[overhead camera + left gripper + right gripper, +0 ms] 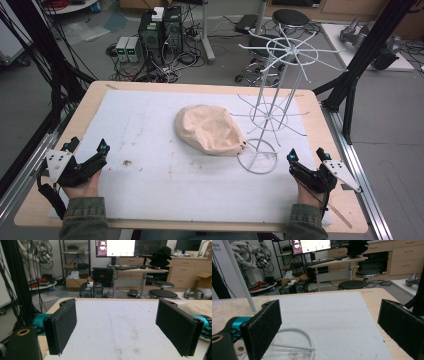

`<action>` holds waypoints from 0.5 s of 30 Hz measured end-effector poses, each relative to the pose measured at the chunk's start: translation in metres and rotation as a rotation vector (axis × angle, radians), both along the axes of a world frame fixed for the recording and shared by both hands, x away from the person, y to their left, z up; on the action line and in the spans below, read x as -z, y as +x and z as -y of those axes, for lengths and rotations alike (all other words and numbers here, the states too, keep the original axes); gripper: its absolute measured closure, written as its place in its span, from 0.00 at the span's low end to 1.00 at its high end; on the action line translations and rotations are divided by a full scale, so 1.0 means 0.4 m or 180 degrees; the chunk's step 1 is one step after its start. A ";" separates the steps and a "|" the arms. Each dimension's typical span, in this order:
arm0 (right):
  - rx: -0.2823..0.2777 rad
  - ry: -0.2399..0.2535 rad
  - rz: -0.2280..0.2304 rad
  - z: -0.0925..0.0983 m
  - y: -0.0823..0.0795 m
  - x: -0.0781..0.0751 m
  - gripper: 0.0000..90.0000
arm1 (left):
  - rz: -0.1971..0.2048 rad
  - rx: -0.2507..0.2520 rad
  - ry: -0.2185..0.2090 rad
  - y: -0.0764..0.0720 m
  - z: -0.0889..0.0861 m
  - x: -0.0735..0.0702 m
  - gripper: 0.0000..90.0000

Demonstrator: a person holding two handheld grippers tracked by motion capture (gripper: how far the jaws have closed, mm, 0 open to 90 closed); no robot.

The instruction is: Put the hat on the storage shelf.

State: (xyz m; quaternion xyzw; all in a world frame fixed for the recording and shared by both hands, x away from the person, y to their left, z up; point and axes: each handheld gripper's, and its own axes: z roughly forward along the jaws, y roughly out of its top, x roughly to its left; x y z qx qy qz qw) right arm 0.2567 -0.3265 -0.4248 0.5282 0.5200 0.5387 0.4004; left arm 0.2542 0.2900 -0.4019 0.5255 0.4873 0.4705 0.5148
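Observation:
A beige cloth cap (209, 129) lies near the middle of the white mat (150, 175), its edge (197, 306) also at the right of the left gripper view. Right beside it stands a white wire rack (280, 90) on a round base (257, 161); that base ring (297, 340) appears near the jaws in the right gripper view. My left gripper (86, 148) rests open at the mat's front left, nothing between its jaws (117, 330). My right gripper (309, 154) is open at the front right, just right of the rack's base, also holding nothing (329, 325).
The mat covers a wooden table (320, 115) with black frame posts on both sides. Behind the table are computer towers (160, 30), cables and a stool (290, 19) on the floor. The mat's front half is bare between my hands.

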 end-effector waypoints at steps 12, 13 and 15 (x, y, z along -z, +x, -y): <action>-0.0024 -0.0003 -0.0029 -0.002 0.002 0.001 0.05 | -0.0108 0.0218 0.0148 0.043 0.048 -0.073 0.23; -0.0024 0.0006 -0.0033 -0.001 0.002 0.001 0.05 | -0.0106 0.0236 0.0151 0.048 0.053 -0.081 0.23; -0.0024 0.0010 -0.0034 -0.001 0.002 0.002 0.05 | -0.0117 0.0269 0.0169 0.061 0.064 -0.101 0.22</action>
